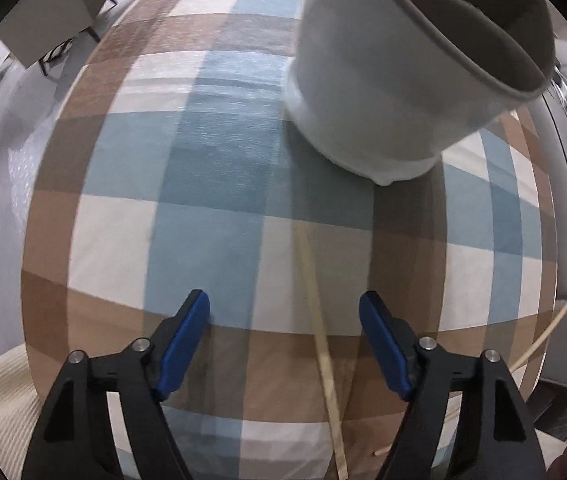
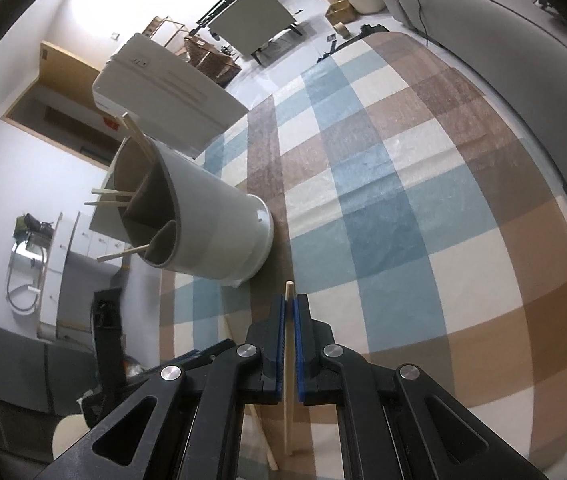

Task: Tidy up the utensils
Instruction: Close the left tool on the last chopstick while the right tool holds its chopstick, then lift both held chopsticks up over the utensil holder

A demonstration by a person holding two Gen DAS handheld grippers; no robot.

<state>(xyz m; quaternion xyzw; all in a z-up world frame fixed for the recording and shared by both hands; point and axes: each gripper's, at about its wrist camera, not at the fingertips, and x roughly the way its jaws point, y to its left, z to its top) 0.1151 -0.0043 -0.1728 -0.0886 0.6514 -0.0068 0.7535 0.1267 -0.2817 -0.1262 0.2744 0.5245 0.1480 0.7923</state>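
Right wrist: four chopsticks (image 2: 119, 193) in holder (image 2: 211, 224), one clamped in right hand-held gripper (image 2: 290, 308).

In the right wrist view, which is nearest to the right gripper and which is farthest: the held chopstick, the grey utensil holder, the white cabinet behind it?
1. Chopstick: clamped between the right gripper pads.
2. Utensil holder: ahead on the left, on the checked cloth.
3. White cabinet: beyond the holder, upper left.

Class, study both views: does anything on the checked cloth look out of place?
Yes: one thin wooden chopstick lies loose on the checked tablecloth, outside the white divided utensil holder, where other sticks already stand.
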